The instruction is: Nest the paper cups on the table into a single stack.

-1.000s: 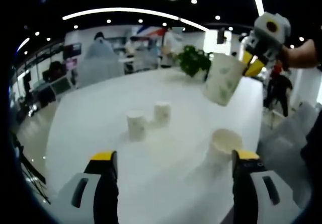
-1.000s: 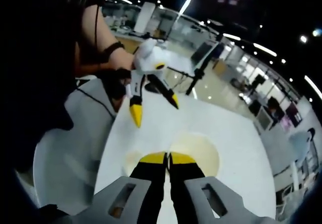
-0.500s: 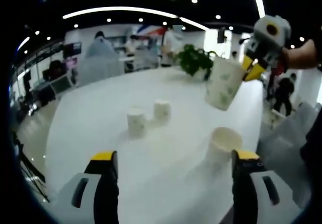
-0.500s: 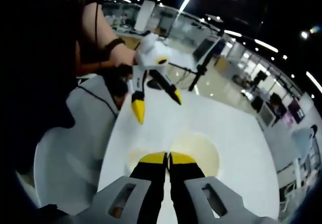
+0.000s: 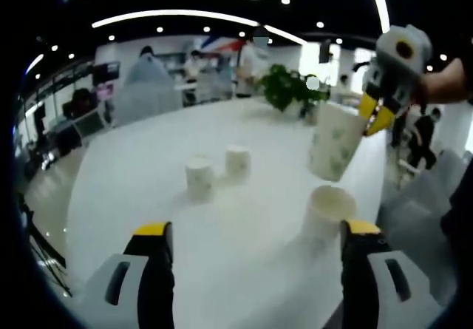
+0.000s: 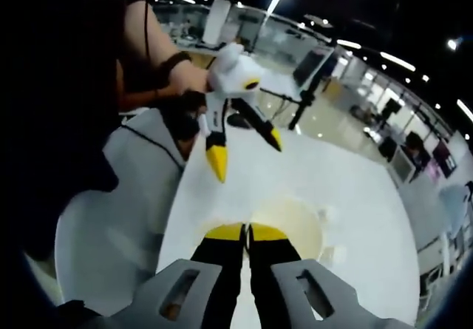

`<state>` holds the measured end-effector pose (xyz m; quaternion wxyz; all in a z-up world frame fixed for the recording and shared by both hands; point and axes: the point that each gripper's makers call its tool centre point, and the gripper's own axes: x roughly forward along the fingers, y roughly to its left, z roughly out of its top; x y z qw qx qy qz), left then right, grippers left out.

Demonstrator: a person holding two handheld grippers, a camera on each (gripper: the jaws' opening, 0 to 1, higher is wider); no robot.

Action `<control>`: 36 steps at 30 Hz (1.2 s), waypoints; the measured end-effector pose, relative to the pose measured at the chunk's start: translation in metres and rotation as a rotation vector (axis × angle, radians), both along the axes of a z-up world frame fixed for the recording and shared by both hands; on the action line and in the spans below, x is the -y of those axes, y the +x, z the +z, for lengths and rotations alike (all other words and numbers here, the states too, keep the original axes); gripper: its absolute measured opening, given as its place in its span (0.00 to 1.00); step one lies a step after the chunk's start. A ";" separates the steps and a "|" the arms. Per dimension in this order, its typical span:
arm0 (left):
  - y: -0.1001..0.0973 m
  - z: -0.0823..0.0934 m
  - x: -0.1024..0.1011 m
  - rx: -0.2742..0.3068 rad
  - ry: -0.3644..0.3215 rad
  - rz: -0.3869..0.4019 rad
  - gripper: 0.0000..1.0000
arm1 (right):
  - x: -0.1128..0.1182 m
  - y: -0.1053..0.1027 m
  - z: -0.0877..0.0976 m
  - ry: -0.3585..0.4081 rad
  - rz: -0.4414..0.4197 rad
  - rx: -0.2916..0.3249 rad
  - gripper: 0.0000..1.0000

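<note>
A glossy white table (image 5: 140,166) stretches through an open office lit by ceiling spots. In the left gripper view, the left gripper (image 5: 251,244) stands wide with nothing between its jaws. Beside its right jaw sits a plain paper cup (image 5: 327,209); two small cups (image 5: 199,180) (image 5: 237,161) stand farther ahead. Just above the near cup, the right gripper (image 5: 375,112) pinches a leaf-printed cup (image 5: 331,148) by its rim. In the right gripper view that cup's cream interior (image 6: 299,222) is half hidden behind the closed jaws.

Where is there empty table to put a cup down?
The table is bare left of the two small cups, out to its far edge, and between them and the near cup. It is crowded at the right edge, where the right gripper holds the patterned cup above that cup.
</note>
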<state>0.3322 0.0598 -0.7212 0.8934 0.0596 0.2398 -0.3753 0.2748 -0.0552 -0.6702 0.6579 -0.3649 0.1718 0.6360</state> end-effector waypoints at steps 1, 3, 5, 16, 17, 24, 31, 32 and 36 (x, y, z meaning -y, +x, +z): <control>0.001 0.000 -0.001 0.001 -0.001 0.002 0.94 | 0.000 -0.002 -0.002 -0.003 0.003 -0.005 0.00; 0.001 0.001 -0.001 0.002 -0.003 0.006 0.94 | 0.000 -0.006 -0.007 -0.010 0.010 -0.019 0.00; 0.002 0.002 -0.002 0.007 -0.002 0.012 0.94 | 0.000 -0.009 -0.010 -0.018 0.011 -0.031 0.00; -0.001 -0.002 -0.001 -0.002 0.002 0.003 0.94 | 0.000 -0.015 -0.029 -0.058 0.016 -0.055 0.00; -0.001 -0.002 -0.001 -0.003 0.003 0.002 0.93 | -0.001 -0.015 -0.030 -0.060 0.015 -0.057 0.00; -0.002 -0.001 0.000 0.001 0.009 -0.004 0.94 | -0.001 -0.014 -0.040 -0.100 0.009 -0.060 0.00; -0.003 -0.003 -0.003 -0.003 0.007 -0.001 0.94 | 0.000 -0.016 -0.048 -0.122 0.014 -0.074 0.00; -0.004 -0.003 -0.002 -0.004 0.008 -0.001 0.94 | 0.001 -0.016 -0.049 -0.124 0.013 -0.076 0.00; -0.005 -0.004 -0.001 -0.008 0.007 -0.003 0.94 | 0.002 -0.015 -0.054 -0.132 0.008 -0.084 0.00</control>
